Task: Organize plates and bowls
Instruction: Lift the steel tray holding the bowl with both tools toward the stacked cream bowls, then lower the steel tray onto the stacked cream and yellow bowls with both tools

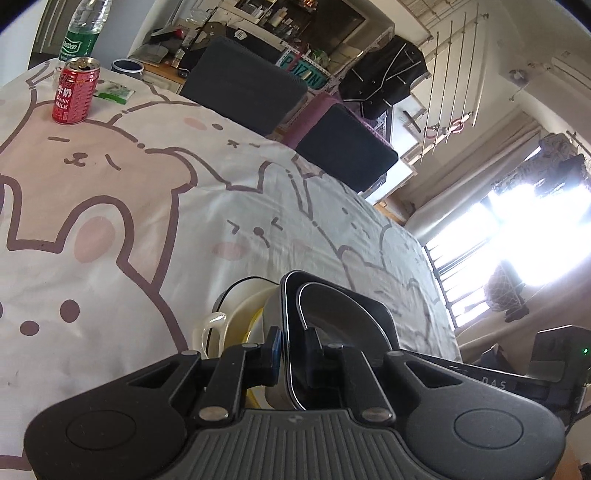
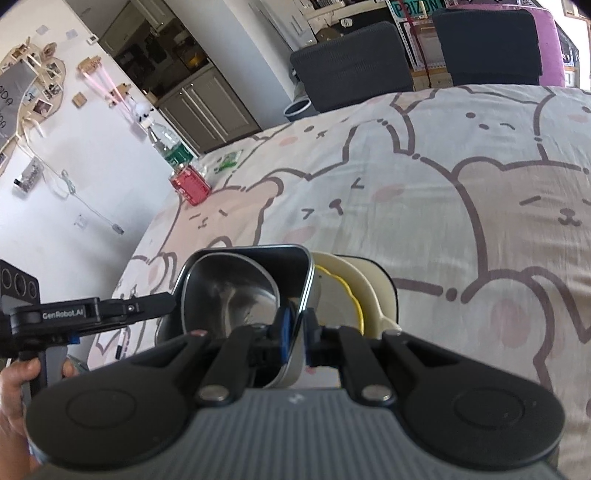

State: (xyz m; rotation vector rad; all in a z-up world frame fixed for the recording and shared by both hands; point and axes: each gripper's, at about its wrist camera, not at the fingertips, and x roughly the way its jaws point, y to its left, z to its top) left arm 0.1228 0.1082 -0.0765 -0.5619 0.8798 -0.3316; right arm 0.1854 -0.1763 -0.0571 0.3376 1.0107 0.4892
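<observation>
A square stainless steel bowl with a dark rim (image 1: 332,314) (image 2: 236,291) is held over a cream dish with a yellow rim and a handle (image 1: 236,317) (image 2: 354,291) on the table. My left gripper (image 1: 293,354) is shut on one side of the steel bowl's rim. My right gripper (image 2: 295,339) is shut on the opposite side of the rim. The left gripper also shows in the right wrist view (image 2: 162,306), its fingers reaching the bowl's far rim. Whether the bowl rests in the cream dish or hangs just above it is hard to tell.
A cloth with cartoon bears (image 1: 147,206) (image 2: 443,192) covers the table. A red drink can (image 1: 75,96) (image 2: 190,184), a water bottle (image 1: 86,29) (image 2: 168,144) and a small green packet (image 1: 114,90) stand at the far end. Two dark chairs (image 1: 243,85) (image 2: 351,66) line one side.
</observation>
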